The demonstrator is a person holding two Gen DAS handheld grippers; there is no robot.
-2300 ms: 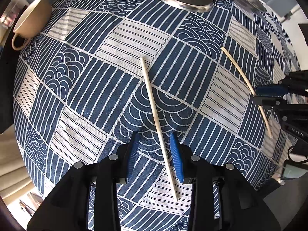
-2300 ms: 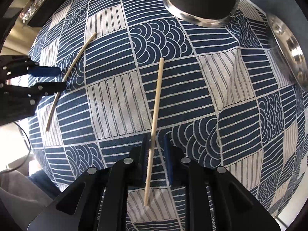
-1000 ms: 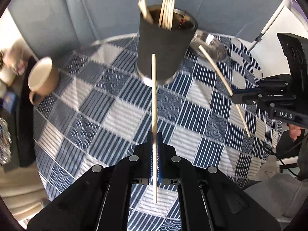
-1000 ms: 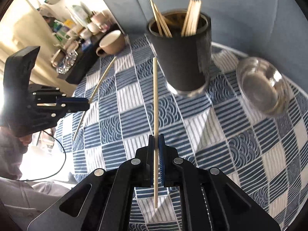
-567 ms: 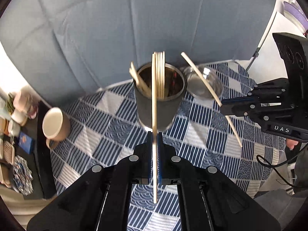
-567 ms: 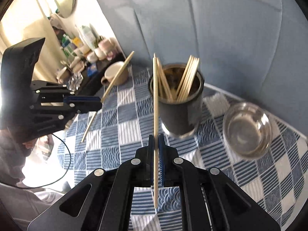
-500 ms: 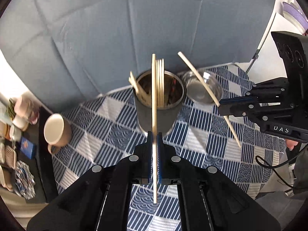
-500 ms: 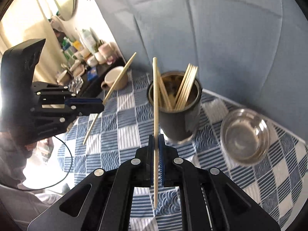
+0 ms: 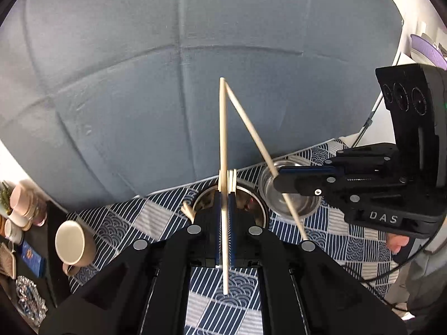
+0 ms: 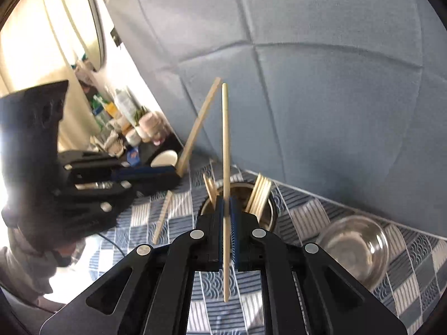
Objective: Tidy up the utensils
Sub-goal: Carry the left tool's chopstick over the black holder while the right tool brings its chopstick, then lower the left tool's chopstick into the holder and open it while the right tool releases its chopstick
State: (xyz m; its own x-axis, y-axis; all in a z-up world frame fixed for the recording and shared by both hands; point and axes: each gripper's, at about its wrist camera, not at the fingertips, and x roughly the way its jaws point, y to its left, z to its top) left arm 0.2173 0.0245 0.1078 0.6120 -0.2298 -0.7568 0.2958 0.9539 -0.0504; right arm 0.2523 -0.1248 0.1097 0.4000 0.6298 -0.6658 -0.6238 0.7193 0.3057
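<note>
My left gripper (image 9: 223, 195) is shut on a wooden chopstick (image 9: 222, 139) that stands upright, high above the dark utensil cup (image 9: 258, 215). My right gripper (image 10: 226, 203) is shut on another chopstick (image 10: 225, 153), also upright above the cup (image 10: 269, 217), which holds several chopsticks (image 10: 261, 194). The right gripper (image 9: 279, 173) shows in the left wrist view with its chopstick (image 9: 248, 122) tilted so that its top meets mine. The left gripper (image 10: 176, 174) shows in the right wrist view holding its chopstick (image 10: 199, 122) tilted.
A steel bowl (image 9: 290, 203) sits right of the cup on the blue patterned tablecloth (image 9: 349, 240); it also shows in the right wrist view (image 10: 354, 248). A beige mug (image 9: 74, 244) stands at the left. A grey padded wall (image 9: 195, 83) is behind. Clutter lies on a dark side shelf (image 9: 25, 262).
Both grippers have risen higher with their chopsticks and come closer together over the cup; the chopstick tops now nearly meet. Both stay shut.
</note>
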